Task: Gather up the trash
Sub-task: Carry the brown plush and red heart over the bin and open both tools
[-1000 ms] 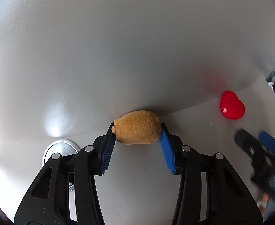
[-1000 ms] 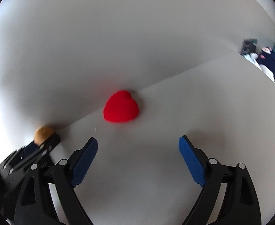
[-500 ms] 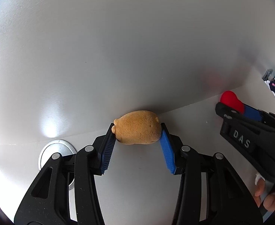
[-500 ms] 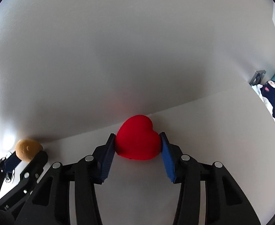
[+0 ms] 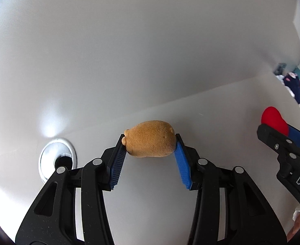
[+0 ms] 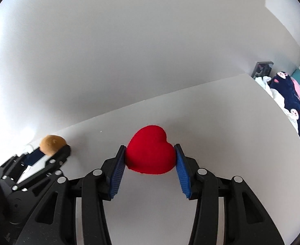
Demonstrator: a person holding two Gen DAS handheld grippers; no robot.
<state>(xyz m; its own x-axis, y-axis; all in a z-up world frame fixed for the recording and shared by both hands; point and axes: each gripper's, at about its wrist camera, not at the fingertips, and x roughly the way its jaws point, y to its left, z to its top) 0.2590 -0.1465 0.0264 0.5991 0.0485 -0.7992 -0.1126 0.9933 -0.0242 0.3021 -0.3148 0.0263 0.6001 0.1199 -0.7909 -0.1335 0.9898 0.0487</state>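
A fuzzy brown potato-shaped toy (image 5: 151, 138) hangs above the white table, pinched between the blue pads of my left gripper (image 5: 150, 143), which is shut on it. In the right wrist view a red plush heart (image 6: 151, 150) is squeezed between the blue pads of my right gripper (image 6: 150, 152), also lifted off the table. The brown toy (image 6: 52, 141) and the left gripper (image 6: 45, 152) show at the left of the right wrist view. At the right edge of the left wrist view the heart (image 5: 273, 120) sits in the right gripper (image 5: 280, 129).
A round metal cable grommet (image 5: 57, 159) is set in the white table (image 6: 221, 134) to the left. A white wall rises behind the table. Beyond the table's right edge lie dark and pink patterned fabrics (image 6: 289, 102). A fingertip (image 5: 297, 222) shows at the lower right.
My right gripper moved up to the red heart, shut on it and lifted it. My left gripper rose with the brown toy, away from the wall edge.
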